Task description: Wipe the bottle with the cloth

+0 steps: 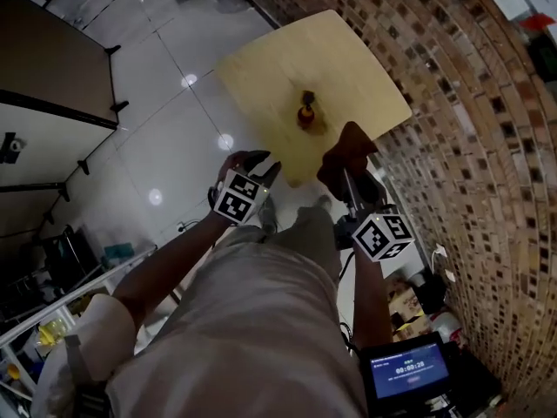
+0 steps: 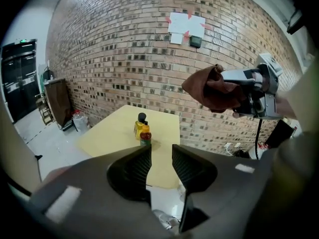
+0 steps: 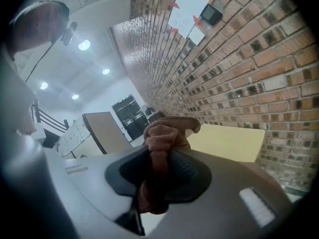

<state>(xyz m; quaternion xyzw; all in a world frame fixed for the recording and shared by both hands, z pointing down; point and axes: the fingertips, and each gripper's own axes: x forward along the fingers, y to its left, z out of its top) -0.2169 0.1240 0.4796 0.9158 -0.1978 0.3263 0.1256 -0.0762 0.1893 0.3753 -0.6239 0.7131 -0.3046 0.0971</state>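
Note:
Two small bottles stand close together on the pale yellow table point(image 1: 348, 59): a yellow one with a black cap point(image 2: 139, 125) and, in front of it, one with an orange cap point(image 2: 145, 135). In the head view they read as one small cluster of bottles point(image 1: 306, 111). My right gripper point(image 1: 346, 174) is raised at the table's near edge and shut on a bunched brown cloth point(image 1: 346, 151); the cloth point(image 3: 162, 133) fills its jaws point(image 3: 160, 158). My left gripper point(image 2: 161, 156) is open and holds nothing. It hovers short of the table's near corner point(image 1: 259, 165), pointing towards the bottles.
A brick wall point(image 1: 487, 146) runs along the table's right side, with papers taped to it point(image 2: 185, 26). Glossy white floor tiles point(image 1: 157, 103) lie left of the table. A small lit screen point(image 1: 409, 371) sits low on the right. A dark cabinet point(image 2: 57, 101) stands by the wall.

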